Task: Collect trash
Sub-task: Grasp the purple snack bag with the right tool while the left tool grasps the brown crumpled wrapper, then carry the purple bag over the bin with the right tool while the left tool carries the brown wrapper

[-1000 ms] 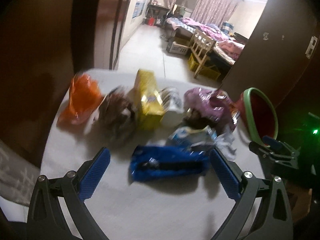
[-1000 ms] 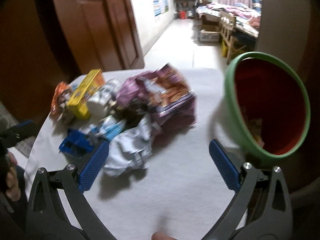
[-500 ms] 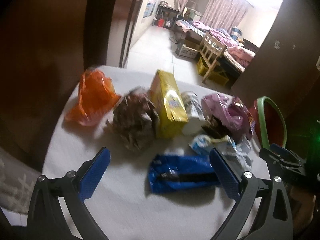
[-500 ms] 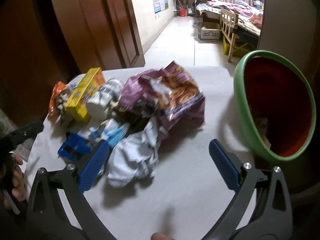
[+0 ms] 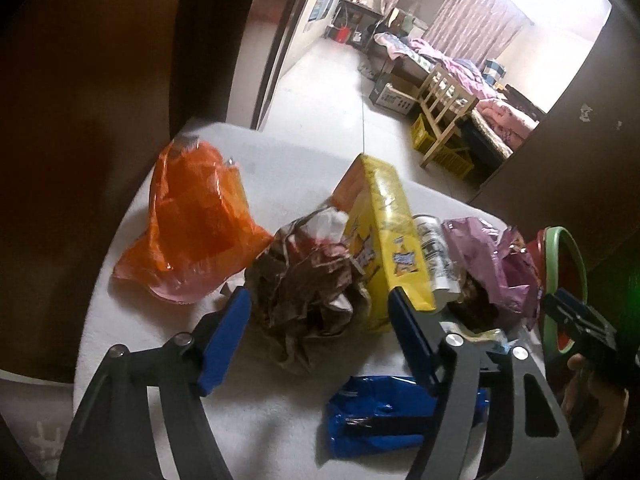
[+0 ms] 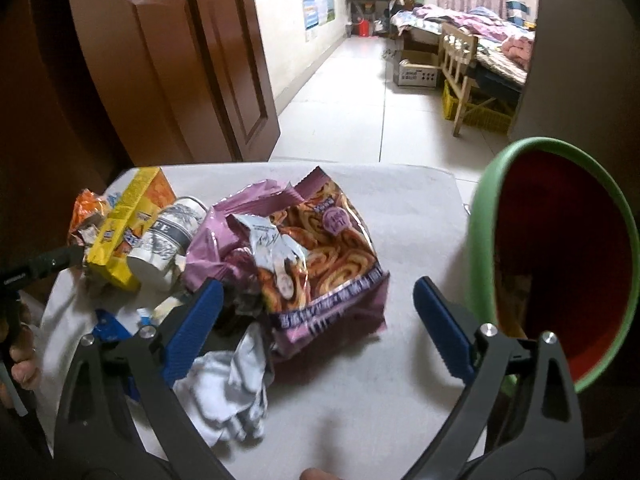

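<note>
Trash lies in a pile on a white table (image 5: 280,420). In the left wrist view my left gripper (image 5: 320,340) is open, its blue pads on either side of a crumpled brown wrapper (image 5: 308,296). An orange bag (image 5: 192,224) lies left, a yellow box (image 5: 392,236) and a paper cup (image 5: 434,256) right, a blue packet (image 5: 380,412) below. In the right wrist view my right gripper (image 6: 316,328) is open around a purple snack bag (image 6: 316,248), with crumpled white paper (image 6: 232,384) beside its left finger. The red bin with a green rim (image 6: 560,252) stands at the right.
A brown door (image 6: 180,60) stands behind the table's left side. Beyond the table's far edge a tiled floor leads to a bedroom with a wooden chair (image 6: 460,68) and a bed. The right gripper's body shows at the right edge of the left wrist view (image 5: 584,332).
My left gripper moved left and forward from the blue packet to the brown wrapper, and its jaws narrowed. My right gripper moved forward toward the purple snack bag.
</note>
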### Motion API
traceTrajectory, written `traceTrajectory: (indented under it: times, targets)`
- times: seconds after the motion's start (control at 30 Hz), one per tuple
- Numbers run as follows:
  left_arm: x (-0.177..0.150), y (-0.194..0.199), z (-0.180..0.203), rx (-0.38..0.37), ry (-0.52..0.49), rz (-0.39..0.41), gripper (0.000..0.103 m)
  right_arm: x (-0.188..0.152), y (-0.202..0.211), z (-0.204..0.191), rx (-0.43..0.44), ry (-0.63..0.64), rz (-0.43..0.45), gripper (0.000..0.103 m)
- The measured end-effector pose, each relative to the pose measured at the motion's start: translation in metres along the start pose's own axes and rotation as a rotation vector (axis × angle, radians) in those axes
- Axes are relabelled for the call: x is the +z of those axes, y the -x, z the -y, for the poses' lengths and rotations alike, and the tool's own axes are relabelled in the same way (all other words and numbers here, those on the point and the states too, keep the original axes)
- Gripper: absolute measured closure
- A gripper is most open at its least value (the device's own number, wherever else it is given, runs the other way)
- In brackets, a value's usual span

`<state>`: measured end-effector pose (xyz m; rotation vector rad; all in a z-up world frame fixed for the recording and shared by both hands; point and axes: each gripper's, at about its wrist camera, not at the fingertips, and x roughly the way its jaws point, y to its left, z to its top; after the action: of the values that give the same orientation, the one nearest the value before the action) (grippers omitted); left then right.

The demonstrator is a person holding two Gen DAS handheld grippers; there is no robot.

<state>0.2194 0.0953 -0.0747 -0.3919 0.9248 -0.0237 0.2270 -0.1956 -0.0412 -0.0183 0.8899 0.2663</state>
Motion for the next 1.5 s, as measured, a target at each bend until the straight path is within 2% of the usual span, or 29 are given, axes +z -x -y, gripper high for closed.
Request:
traceTrajectory:
  times: [0.07, 0.13, 0.2, 0.37, 0.43, 0.5, 0.63, 0.7, 0.8, 0.9, 1.5]
  targets:
    - [-0.002, -0.007, -0.003, -0.003, 0.012, -0.009, 0.036, 0.004, -0.008, 0.0, -0.005, 0.007, -0.005, 0.011]
    - [-0.002, -0.015, -0.007, -0.007, 0.024, -0.016, 0.036, 0.008, -0.018, 0.002, 0.0, 0.007, -0.019, 0.015]
    - [0.0, -0.021, -0.009, -0.006, 0.029, -0.017, 0.038, 0.009, -0.027, 0.006, 0.004, 0.001, -0.041, 0.025]
    - [0.0, -0.034, -0.008, 0.001, 0.018, -0.02, 0.039, 0.007, -0.037, 0.015, 0.003, -0.023, -0.075, 0.032]
    - [0.001, -0.036, -0.007, 0.009, 0.016, -0.017, 0.043, 0.006, -0.038, 0.017, -0.006, -0.022, -0.079, 0.035]
    - [0.001, -0.034, -0.008, 0.01, 0.019, -0.005, 0.051, 0.005, -0.037, 0.018, -0.008, -0.02, -0.076, 0.039]
    - [0.001, -0.033, -0.011, -0.025, 0.025, -0.009, 0.06, 0.004, -0.035, 0.017, -0.004, -0.022, -0.072, 0.045]
    - [0.0, -0.034, -0.012, -0.034, 0.027, -0.012, 0.063, 0.003, -0.034, 0.019, -0.003, -0.023, -0.071, 0.054]
    - [0.001, -0.032, -0.012, -0.032, 0.019, -0.002, 0.067, 0.002, -0.031, 0.02, 0.004, -0.024, -0.068, 0.055]
    - [0.002, -0.022, -0.012, 0.002, 0.01, 0.031, 0.07, 0.002, -0.024, 0.02, 0.01, -0.029, -0.057, 0.057]
    - [-0.002, 0.042, 0.007, 0.003, -0.04, 0.135, 0.07, 0.002, 0.038, 0.022, -0.013, -0.051, 0.105, 0.058]
